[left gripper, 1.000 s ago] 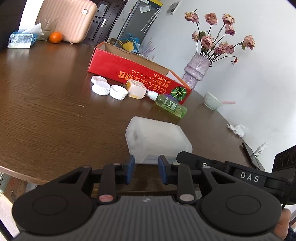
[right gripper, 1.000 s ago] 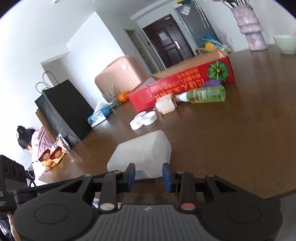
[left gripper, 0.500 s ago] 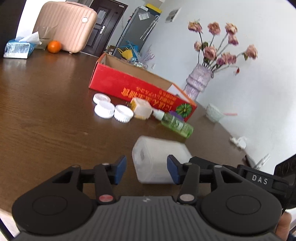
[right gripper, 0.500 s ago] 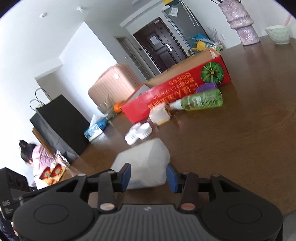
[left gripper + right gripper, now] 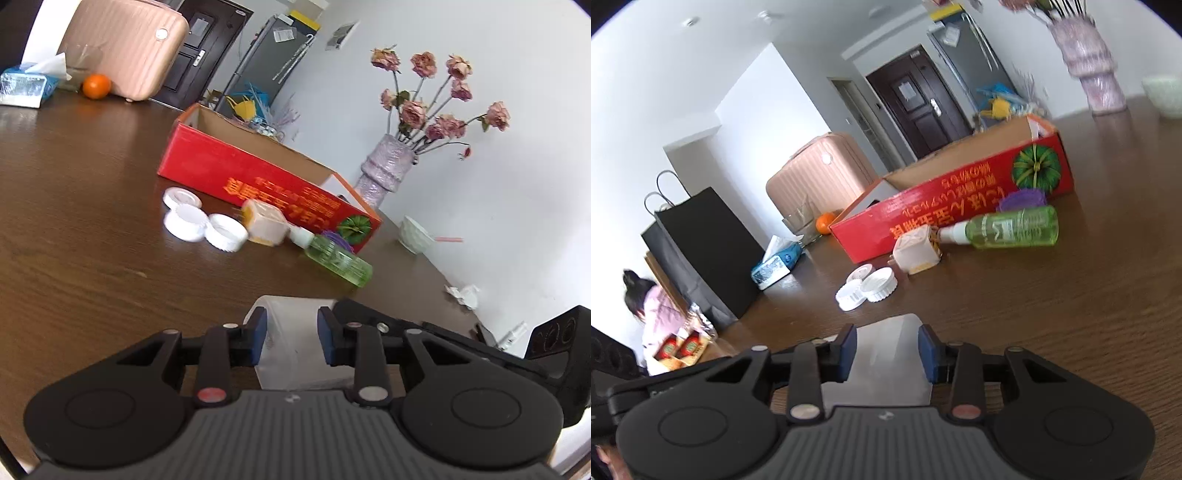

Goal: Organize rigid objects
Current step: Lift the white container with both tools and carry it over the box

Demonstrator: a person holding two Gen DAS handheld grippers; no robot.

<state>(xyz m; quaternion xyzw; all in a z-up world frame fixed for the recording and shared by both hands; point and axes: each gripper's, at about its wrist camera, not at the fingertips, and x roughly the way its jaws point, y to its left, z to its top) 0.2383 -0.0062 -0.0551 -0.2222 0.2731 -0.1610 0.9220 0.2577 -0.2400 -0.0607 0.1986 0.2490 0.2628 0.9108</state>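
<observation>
Both grippers, left and right, just closing, clamped on white jar; red box beyond.

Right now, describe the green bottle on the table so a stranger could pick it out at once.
Find the long red cardboard box on the brown table. At its end with the green pumpkin picture, a green bottle lies on its side, white cap toward a small beige box. It is the only see-through green thing there; its neighbours are white lids.

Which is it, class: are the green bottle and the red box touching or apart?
Cannot tell. In both wrist views the green bottle lies close before the red box, but no clear gap or contact shows.
</observation>
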